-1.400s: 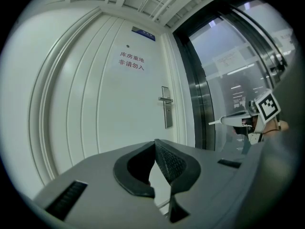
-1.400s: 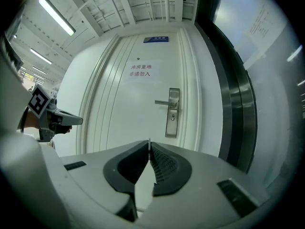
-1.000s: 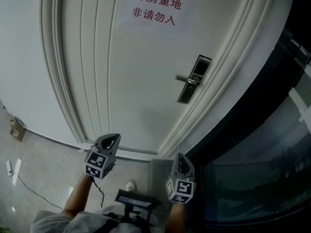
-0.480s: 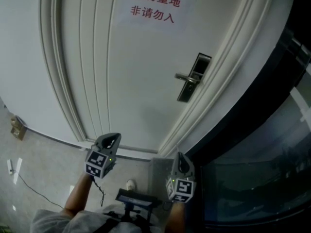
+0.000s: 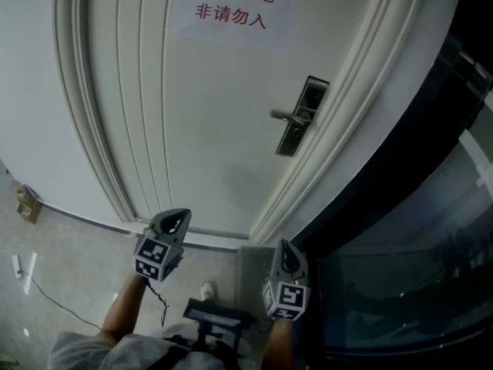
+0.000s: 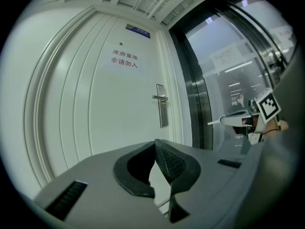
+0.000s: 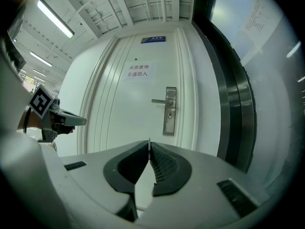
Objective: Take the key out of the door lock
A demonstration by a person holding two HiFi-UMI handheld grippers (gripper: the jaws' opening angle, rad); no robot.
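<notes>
Right gripper view looks along the right tongs [image 7: 149, 147], whose pads meet at the tips with nothing between them. The left tongs [image 6: 155, 144] are likewise closed and empty, held low beside them. Both are well apart from the white door [image 7: 119, 118]. Ahead of the right tongs, the door lock [image 7: 169, 111] is a tall metal plate near the door's right edge, with a lever handle [image 7: 159, 100] pointing left. Just below the handle is a small dark spot [image 7: 168, 112] where the key should sit, though it is too small to tell key from keyhole. A paper notice [image 7: 138, 71] hangs higher up the door. The task seems to be at its start: the approach has not begun and nothing is grasped. The next move likely calls for raising the right tongs to the lock, parting the pads, and closing them squarely on the key's head.
</notes>
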